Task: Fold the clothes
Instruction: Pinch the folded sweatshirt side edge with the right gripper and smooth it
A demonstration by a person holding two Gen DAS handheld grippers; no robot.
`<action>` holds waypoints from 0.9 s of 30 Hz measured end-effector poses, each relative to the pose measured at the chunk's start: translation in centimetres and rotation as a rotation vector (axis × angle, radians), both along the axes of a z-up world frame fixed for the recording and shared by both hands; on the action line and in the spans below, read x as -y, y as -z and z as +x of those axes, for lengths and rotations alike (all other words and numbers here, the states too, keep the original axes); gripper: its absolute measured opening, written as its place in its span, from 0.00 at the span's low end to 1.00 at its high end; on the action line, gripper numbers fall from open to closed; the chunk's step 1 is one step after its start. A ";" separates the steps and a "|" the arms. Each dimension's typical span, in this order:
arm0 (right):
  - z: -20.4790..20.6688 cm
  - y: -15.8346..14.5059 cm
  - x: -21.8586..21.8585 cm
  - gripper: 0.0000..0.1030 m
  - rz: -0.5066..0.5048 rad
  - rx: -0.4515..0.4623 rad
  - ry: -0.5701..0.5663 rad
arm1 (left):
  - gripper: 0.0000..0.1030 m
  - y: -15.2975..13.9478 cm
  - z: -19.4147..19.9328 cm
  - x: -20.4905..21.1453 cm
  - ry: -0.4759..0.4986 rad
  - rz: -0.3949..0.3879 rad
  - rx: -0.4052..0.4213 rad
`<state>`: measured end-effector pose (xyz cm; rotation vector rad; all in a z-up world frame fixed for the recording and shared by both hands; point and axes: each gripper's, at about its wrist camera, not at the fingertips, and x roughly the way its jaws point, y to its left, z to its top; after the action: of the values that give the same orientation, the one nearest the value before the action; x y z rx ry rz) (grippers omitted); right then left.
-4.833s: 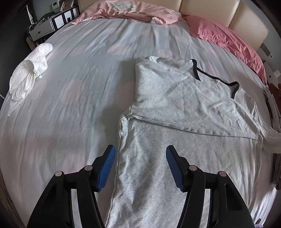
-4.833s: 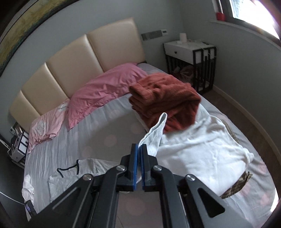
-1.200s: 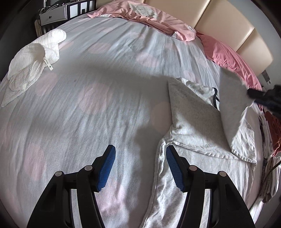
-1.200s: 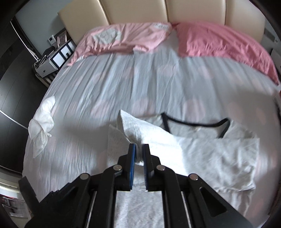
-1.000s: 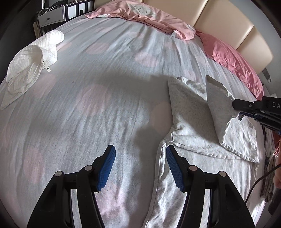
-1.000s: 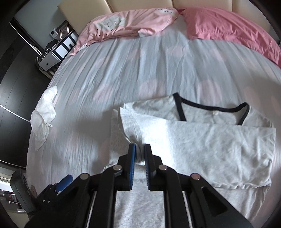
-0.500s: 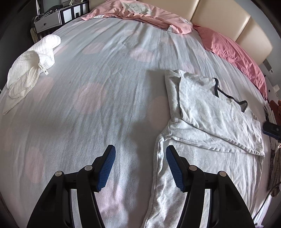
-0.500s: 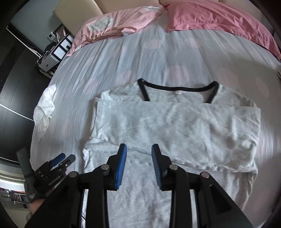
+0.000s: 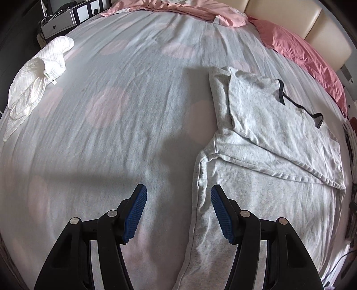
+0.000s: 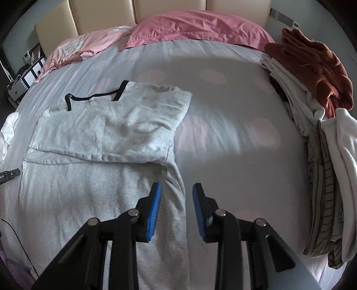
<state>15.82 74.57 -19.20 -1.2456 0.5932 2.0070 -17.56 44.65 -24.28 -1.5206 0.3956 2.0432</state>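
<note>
A light grey long garment with a black neckline (image 9: 267, 125) lies flat on the bed, its sleeves folded across the chest (image 10: 100, 133). My left gripper (image 9: 178, 194) hangs open just above the sheet. The garment's left side edge runs under its right finger (image 9: 221, 209), and nothing is pinched. My right gripper (image 10: 176, 189) stands open over the garment's right side edge, below the folded sleeve. The grey cloth lies beneath and between its blue pads (image 10: 154, 209), which do not press on it.
A crumpled white cloth (image 9: 38, 75) lies at the bed's left edge. Pink pillows (image 10: 196, 24) line the beige headboard. A pile of clothes topped by a rust-red knit (image 10: 312, 60) sits along the right edge. A nightstand (image 9: 60, 20) stands at the far left.
My right gripper laid the sleeve flat across the chest, let it go, opened, and swung over to the garment's right side. The left gripper has barely shifted.
</note>
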 end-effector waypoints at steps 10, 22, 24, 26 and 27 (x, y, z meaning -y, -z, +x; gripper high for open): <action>-1.8 3.3 -1.7 0.30 0.058 -0.077 -0.030 | 0.58 0.3 0.7 -1.5 0.026 0.024 -0.053; 0.2 5.6 -4.0 0.07 -0.049 -0.115 0.083 | 0.16 1.9 0.7 -1.8 0.032 -0.033 -0.062; 0.9 6.5 -4.8 0.06 -0.108 -0.143 0.119 | 0.15 2.0 0.7 -1.8 0.033 -0.048 -0.068; 0.7 6.4 -4.7 0.07 -0.107 -0.139 0.114 | 0.15 2.1 0.8 -1.9 0.042 -0.063 -0.080; 0.7 6.4 -4.6 0.07 -0.106 -0.136 0.111 | 0.15 2.1 0.9 -2.0 0.048 -0.069 -0.086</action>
<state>16.48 79.18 -25.58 -1.1169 0.8261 1.9998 -16.66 46.68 -26.35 -1.4524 0.5363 2.0825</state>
